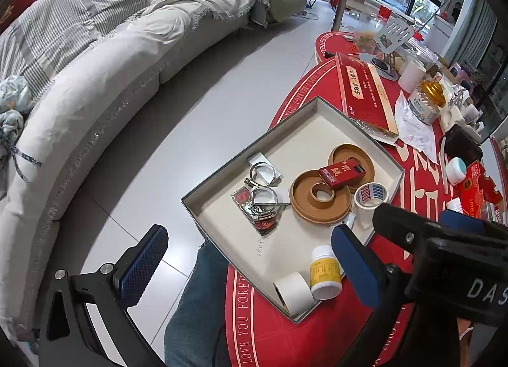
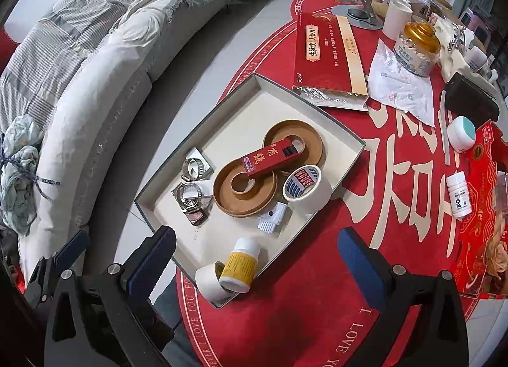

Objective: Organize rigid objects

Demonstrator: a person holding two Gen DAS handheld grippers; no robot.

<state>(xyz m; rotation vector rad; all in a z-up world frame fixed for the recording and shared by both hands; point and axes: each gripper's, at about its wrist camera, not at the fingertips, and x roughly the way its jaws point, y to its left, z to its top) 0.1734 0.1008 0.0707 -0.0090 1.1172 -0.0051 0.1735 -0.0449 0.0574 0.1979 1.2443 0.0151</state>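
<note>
"I LOVE YOU FOREVER" circling the red tablecloth (image 2: 304, 319) border, "DAS" on a black gripper body (image 1: 460, 275), "有钱" on the small red box (image 2: 270, 157)

two brown tape rolls (image 2: 244, 190), two white tape rolls (image 2: 306, 184), two hose clamps (image 2: 193, 166), two pill bottles (image 2: 241, 263), one red box (image 2: 270, 157)

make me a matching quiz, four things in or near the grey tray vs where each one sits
1. yellow-label bottle
2. small red box
3. white-label bottle
4. white brush

a. across the two brown rings
b. outside the tray, on the red packaging at right
c. tray floor, beside the printed tape roll
d. lying at the tray's near corner, against a plain white roll

Pairs: 1-d, 2-a, 3-b, 4-c
</note>
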